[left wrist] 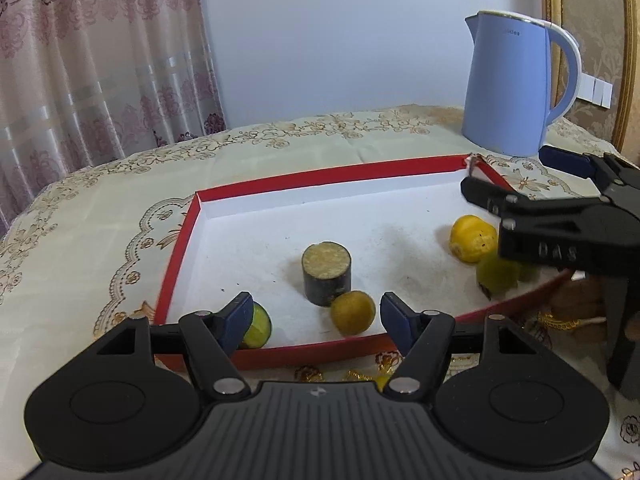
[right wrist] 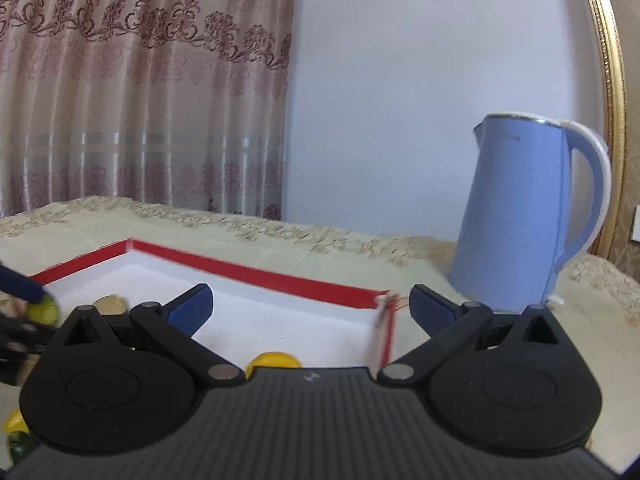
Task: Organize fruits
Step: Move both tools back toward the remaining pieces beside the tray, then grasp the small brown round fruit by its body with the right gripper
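A red-rimmed white tray (left wrist: 182, 240) lies on the tablecloth. In it stand a dark cut cylinder (left wrist: 326, 276) with a yellow-brown round fruit (left wrist: 353, 312) against it. A green cut fruit (left wrist: 260, 326) rests by the near rim, right at my left gripper's left pad. Farther right are a yellow fruit (left wrist: 472, 238) and a green fruit (left wrist: 496, 272). My left gripper (left wrist: 316, 312) is open over the near rim, its pads pressing nothing. My right gripper (left wrist: 516, 178) hovers open above the tray's right end. In the right wrist view it (right wrist: 312, 300) stands wide open and empty, with the yellow fruit (right wrist: 272, 360) just below it.
A blue kettle (left wrist: 508, 88) stands behind the tray's far right corner (right wrist: 384, 300); the kettle (right wrist: 520, 216) is close ahead of my right gripper. Curtains and a wall back the table. Small yellow and green pieces (right wrist: 14, 424) lie outside the tray near the front edge.
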`<state>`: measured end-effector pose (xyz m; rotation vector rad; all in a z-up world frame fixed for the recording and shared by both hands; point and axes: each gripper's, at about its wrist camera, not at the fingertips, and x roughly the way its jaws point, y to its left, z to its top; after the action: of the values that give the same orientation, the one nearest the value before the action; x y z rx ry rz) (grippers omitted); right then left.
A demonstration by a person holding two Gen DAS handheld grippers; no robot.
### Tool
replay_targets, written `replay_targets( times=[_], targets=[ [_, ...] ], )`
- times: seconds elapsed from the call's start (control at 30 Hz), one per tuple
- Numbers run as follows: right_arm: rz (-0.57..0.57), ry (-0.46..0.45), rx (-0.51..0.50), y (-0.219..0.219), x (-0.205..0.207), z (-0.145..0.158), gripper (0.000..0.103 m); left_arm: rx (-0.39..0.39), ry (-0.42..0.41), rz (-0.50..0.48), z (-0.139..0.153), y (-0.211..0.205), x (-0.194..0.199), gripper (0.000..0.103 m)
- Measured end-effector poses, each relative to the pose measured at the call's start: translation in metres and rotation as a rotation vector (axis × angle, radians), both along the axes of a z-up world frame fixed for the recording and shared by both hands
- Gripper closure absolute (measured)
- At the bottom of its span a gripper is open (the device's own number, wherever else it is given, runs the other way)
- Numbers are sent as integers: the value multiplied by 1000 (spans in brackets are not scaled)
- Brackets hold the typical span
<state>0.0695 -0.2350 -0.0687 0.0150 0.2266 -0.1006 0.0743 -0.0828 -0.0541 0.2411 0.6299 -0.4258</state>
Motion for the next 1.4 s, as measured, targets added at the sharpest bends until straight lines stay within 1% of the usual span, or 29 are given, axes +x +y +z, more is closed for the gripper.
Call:
replay_targets(
  times=[0.07, 0.17, 0.3, 0.4, 0.53, 0.6, 0.67, 0.77, 0.87, 0.9, 0.93, 0.97, 1.03, 1.1, 1.13, 1.2, 1.3, 1.4],
  targets=[
    [-18, -12, 21, -4, -3, 0, 0, -6, -7, 4, 3, 4, -4, 33],
    [-35, -38, -12, -1, -16, 6, 0, -26, -19, 15, 10, 10, -10, 33],
    [-32, -95, -25, 9, -60, 25, 0, -52, -51, 16, 20, 22, -25, 33],
    [-29, -102, -62, 21, -97, 35, 0, -61, -61, 25, 21, 34, -40, 33],
    [-18, -49, -62, 37, -144, 31, 0, -61, -67, 36, 14, 48, -63, 33],
    [-14, 3, -26, 41, -159, 24, 0, -60, -69, 46, 9, 54, -73, 33],
    [0, 69, -1, 46, -166, 17, 0, -64, -56, 60, 2, 59, -81, 33],
    [17, 155, -6, 55, -168, 6, 0, -57, -27, 66, -11, 62, -90, 33],
    [34, 208, -15, 62, -162, -1, 0, -43, -16, 67, -18, 64, -95, 33],
    [43, 221, -22, 65, -160, -2, 3, -44, -15, 67, -17, 64, -95, 33],
    [54, 240, -26, 67, -156, -5, 11, -47, -19, 69, -16, 65, -95, 33],
    [60, 258, -27, 69, -152, -6, 14, -52, -23, 70, -15, 67, -95, 33],
    [76, 283, -28, 73, -146, -9, 27, -63, -26, 75, -13, 71, -95, 33],
    [96, 313, -28, 76, -138, -12, 30, -69, -25, 78, -12, 72, -93, 29],
    [103, 326, -27, 78, -134, -13, 39, -71, -25, 78, -13, 73, -92, 28],
    [127, 353, -25, 81, -128, -15, 52, -76, -20, 76, -14, 73, -91, 28],
    [159, 370, -40, 88, -121, -15, 61, -76, -12, 67, -15, 72, -90, 28],
    [169, 374, -66, 93, -116, -13, 62, -79, -9, 61, -15, 71, -89, 28]
  ],
)
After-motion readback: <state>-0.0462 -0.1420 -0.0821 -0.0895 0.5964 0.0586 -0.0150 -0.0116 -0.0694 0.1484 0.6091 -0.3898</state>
